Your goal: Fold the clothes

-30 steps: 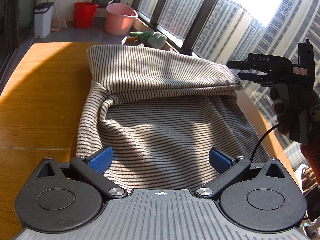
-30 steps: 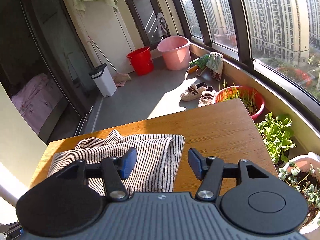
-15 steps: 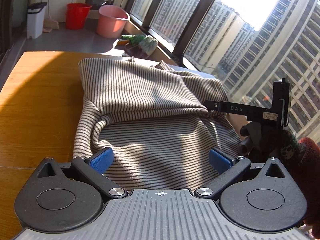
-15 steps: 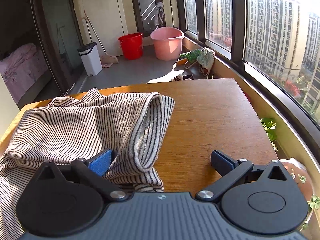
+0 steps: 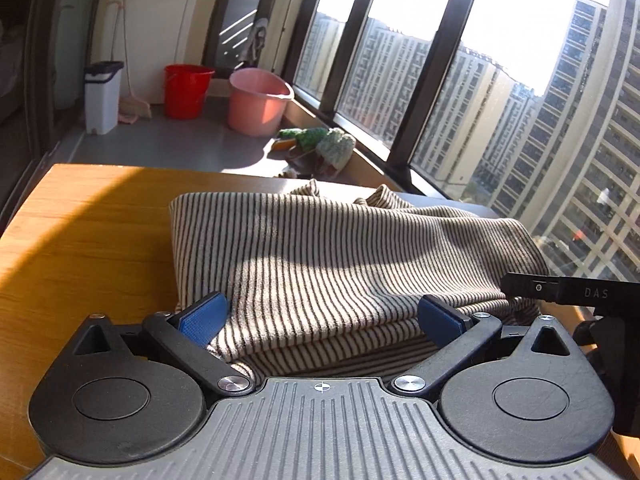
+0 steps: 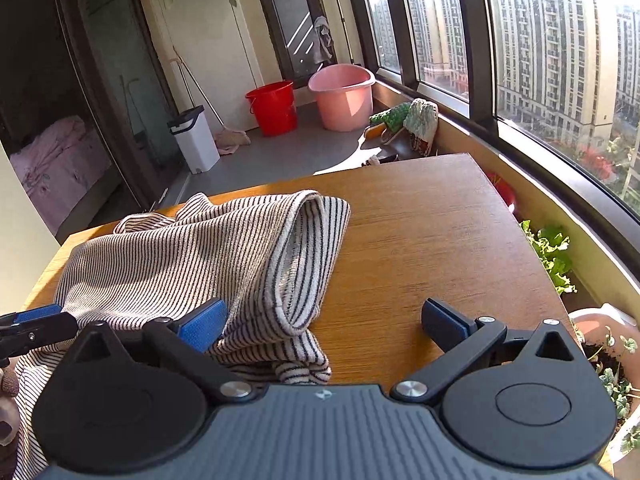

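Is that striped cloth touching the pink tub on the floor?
Apart. The right wrist view shows the striped cloth on the wooden table, with grey floor between it and the pink tub.

I see the striped garment [image 5: 340, 264], beige with thin dark stripes, lying folded over in layers on the wooden table [image 5: 88, 216]. Its doubled folded edge [image 6: 304, 264] faces the bare side of the table; loose bits bunch at the far end.
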Available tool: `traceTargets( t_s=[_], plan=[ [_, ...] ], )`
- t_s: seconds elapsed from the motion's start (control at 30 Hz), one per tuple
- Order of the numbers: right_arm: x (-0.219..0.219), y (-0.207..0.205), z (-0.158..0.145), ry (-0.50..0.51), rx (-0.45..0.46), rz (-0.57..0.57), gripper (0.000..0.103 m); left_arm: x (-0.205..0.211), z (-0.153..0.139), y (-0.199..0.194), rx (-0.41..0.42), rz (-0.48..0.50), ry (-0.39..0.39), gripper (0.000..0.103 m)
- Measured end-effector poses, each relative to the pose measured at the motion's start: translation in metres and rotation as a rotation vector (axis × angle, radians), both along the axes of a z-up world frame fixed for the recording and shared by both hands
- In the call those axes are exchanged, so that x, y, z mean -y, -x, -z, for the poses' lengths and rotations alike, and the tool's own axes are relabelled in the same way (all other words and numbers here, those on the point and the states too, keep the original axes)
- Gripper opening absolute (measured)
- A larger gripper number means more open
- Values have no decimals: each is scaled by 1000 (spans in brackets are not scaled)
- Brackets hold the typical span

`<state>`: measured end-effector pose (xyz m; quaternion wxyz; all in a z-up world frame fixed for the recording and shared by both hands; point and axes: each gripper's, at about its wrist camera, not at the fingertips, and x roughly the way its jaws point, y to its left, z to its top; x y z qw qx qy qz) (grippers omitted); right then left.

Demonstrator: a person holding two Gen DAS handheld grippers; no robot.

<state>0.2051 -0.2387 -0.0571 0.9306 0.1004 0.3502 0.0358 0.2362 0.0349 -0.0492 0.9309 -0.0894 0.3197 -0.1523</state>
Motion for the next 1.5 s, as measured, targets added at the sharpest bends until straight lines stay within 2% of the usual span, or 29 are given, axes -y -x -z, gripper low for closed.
traceTargets(
  t_s=[0.13,0.17,0.23,0.3,0.33,0.37,0.43,0.5,0.53,0.57,0.6,0.63,0.73,0.8,0.87,0.97,1.0,1.03,1.1,1.13,1.17,1.27,1.3,1.33,1.37,1.5],
  plan=[
    [-4,-8,-3,38,-42,-38,103,-4,1,0,16,-9,26,103],
    [-2,-8,-5,17,-46,-31,103,-5,1,1,18,-10,37,103],
    [1,-2,-12,-22,1,-7,103,-8,2,2,23,-14,54,103],
    [-5,8,-24,18,111,4,98,-10,3,5,27,-18,62,103],
    [-8,10,-29,45,153,-5,86,-10,3,5,28,-19,65,103],
    [-11,8,-30,48,149,-18,73,-11,3,5,27,-20,68,103],
    [-16,2,-33,54,140,-45,67,-12,4,5,27,-20,76,103],
    [-22,-7,-30,51,103,-63,55,-12,4,5,29,-22,91,103],
    [-25,-11,-29,52,89,-71,34,-13,5,6,31,-23,100,103],
    [-28,-15,-27,53,75,-80,26,-15,5,7,33,-28,111,103],
    [-31,-19,-27,55,64,-89,24,-17,5,8,35,-33,122,103],
    [-34,-18,-35,69,93,-99,17,-19,6,10,37,-38,129,103],
    [-44,-15,-61,110,181,-128,16,-23,7,12,39,-43,147,103],
    [-51,-13,-77,135,236,-146,16,-22,7,13,39,-44,147,103],
    [-46,-20,-76,114,203,-129,16,-22,7,14,39,-46,145,103],
    [-37,-31,-40,128,76,-82,18,-21,7,14,38,-45,146,103],
    [-31,-30,-28,92,62,-60,19,-22,6,14,38,-45,146,103],
    [-24,-29,-16,58,50,-39,23,-22,6,14,36,-44,147,103],
    [-15,-26,-17,21,43,-10,33,-22,6,13,34,-43,147,103],
    [-13,-26,-20,27,31,20,53,-23,6,12,33,-43,148,103],
    [-11,-26,-23,33,21,47,65,-24,6,11,31,-42,150,103],
    [-14,-15,-35,47,78,43,66,-25,6,10,30,-42,158,103],
    [-16,-9,-40,24,107,32,69,-25,7,11,31,-43,161,103],
    [-18,-4,-45,-1,136,20,76,-25,7,11,30,-43,164,103],
    [-19,1,-49,-52,164,4,85,-26,7,10,29,-43,163,103],
    [-28,8,-53,-238,233,-101,97,-25,8,10,29,-43,150,103]
  ],
)
